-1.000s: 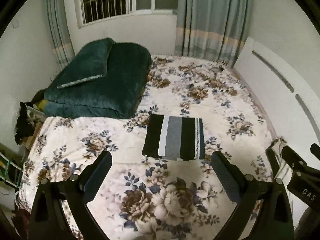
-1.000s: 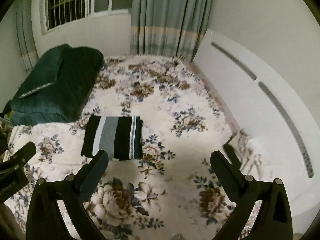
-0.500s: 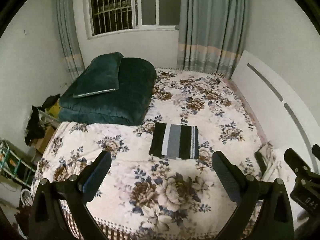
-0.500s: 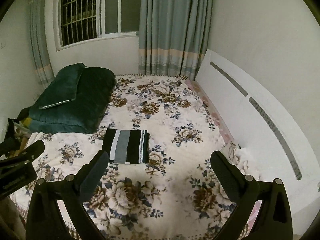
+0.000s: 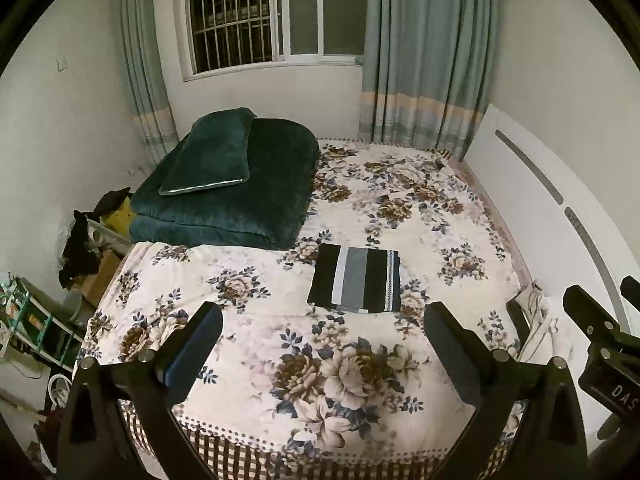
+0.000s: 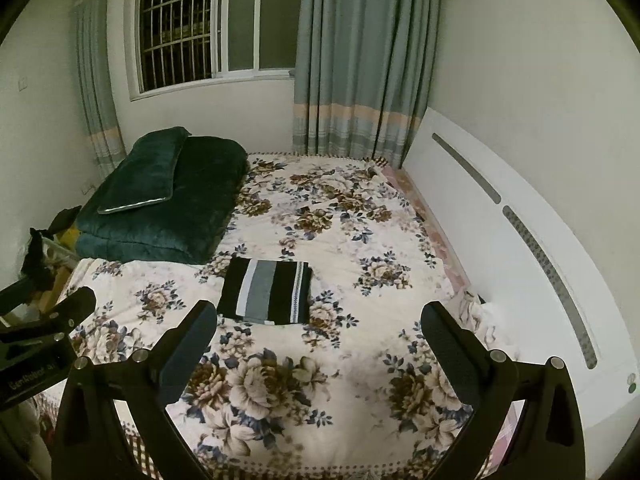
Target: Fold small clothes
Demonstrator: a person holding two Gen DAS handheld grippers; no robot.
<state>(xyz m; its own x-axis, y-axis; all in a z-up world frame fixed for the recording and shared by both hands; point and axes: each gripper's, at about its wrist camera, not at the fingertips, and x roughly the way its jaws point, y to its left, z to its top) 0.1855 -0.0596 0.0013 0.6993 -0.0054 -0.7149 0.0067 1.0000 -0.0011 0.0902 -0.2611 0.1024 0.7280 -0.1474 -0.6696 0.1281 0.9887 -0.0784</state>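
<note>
garment [image 5: 356, 278] folded flat on bed [image 5: 460, 216], mid-near edge | left hand-held gripper [image 5: 322, 342] wide, empty | right hand-held gripper [image 6: 318, 340] wide, empty | judged: fold done; leave it square, don't snag it

Striped knit cloth garment [image 5: 356, 278], matt; plush green quilt [image 5: 240, 196]; fleecy floral bedspread [image 5: 280, 320]; glossy white headboard [image 6: 500, 248]; matt black plastic claws.

bare bedspread [image 5: 248, 320] around folded garment [image 5: 356, 278]; quilt [image 5: 240, 196] behind
</note>
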